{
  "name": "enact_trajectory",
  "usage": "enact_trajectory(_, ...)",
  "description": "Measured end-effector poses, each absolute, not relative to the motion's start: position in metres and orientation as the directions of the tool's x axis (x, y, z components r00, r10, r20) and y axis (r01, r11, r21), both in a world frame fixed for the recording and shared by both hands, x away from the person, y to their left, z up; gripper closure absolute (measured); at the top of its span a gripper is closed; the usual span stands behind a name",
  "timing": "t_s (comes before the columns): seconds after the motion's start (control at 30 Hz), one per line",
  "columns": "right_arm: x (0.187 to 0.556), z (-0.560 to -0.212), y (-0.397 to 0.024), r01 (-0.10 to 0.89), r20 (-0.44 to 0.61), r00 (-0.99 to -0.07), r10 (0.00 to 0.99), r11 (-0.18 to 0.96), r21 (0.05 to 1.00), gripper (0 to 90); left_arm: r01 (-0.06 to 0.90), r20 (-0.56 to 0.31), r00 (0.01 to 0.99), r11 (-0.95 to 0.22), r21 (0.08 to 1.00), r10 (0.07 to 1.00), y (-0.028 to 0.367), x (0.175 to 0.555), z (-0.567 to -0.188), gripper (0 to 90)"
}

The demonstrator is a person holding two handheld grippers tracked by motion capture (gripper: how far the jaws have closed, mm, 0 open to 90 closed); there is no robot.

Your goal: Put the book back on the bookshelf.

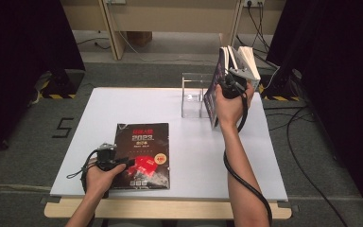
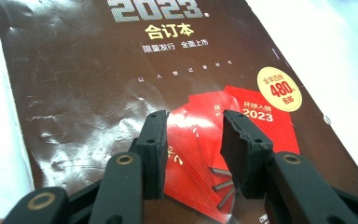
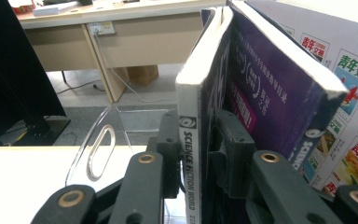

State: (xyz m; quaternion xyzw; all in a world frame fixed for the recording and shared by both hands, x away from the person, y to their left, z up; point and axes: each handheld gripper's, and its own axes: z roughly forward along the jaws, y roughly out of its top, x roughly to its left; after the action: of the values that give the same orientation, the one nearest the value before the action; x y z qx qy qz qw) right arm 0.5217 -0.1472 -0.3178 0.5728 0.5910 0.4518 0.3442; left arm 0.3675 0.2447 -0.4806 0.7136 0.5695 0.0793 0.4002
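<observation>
A dark magazine [image 1: 142,142] [image 2: 98,70] with "2023" and red envelopes printed on its cover lies flat on the white table [image 1: 203,161] at the front left. My left gripper [image 1: 130,163] [image 2: 193,121] hovers low over its lower part, open, with nothing between the pads. At the back right my right gripper [image 1: 224,78] [image 3: 196,123] is shut on the spine of a purple "Science Fiction World" book [image 1: 216,94] [image 3: 193,102], held upright and slightly tilted. Behind it more upright books lean, including a white-covered one [image 1: 248,59] [image 3: 345,93].
A clear acrylic stand [image 1: 192,94] [image 3: 100,149] sits on the table just left of the held book. Cables trail over the floor at the right, and wooden desks stand beyond the table. Dark curtains hang on both sides.
</observation>
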Motion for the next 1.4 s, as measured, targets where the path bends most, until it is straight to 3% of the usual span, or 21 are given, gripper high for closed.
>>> enact_trajectory(0.43,0.5263,-0.3151,-0.1467,0.389,0.079,-0.034,0.996,-0.060,0.919,81.4,0.752,-0.343,0.339,-0.033,0.658,0.876,0.2449,0.3680,-0.4814,60.4)
enact_trajectory(0.63,0.5250,-0.3162,-0.1503,0.383,0.096,-0.041,0.995,-0.073,0.921,82.4,0.752,-0.345,0.343,-0.035,0.658,0.874,0.2446,0.3681,-0.4816,60.4)
enact_trajectory(0.93,0.5248,-0.3198,-0.1517,0.307,0.100,-0.084,0.991,-0.070,0.949,82.8,0.754,-0.345,0.341,-0.036,0.656,0.874,0.2446,0.3685,-0.4826,60.5)
enact_trajectory(1.4,0.5307,-0.3205,-0.1489,0.242,0.119,-0.073,0.990,-0.098,0.965,82.8,0.749,-0.347,0.345,-0.034,0.661,0.872,0.2464,0.3689,-0.4821,60.7)
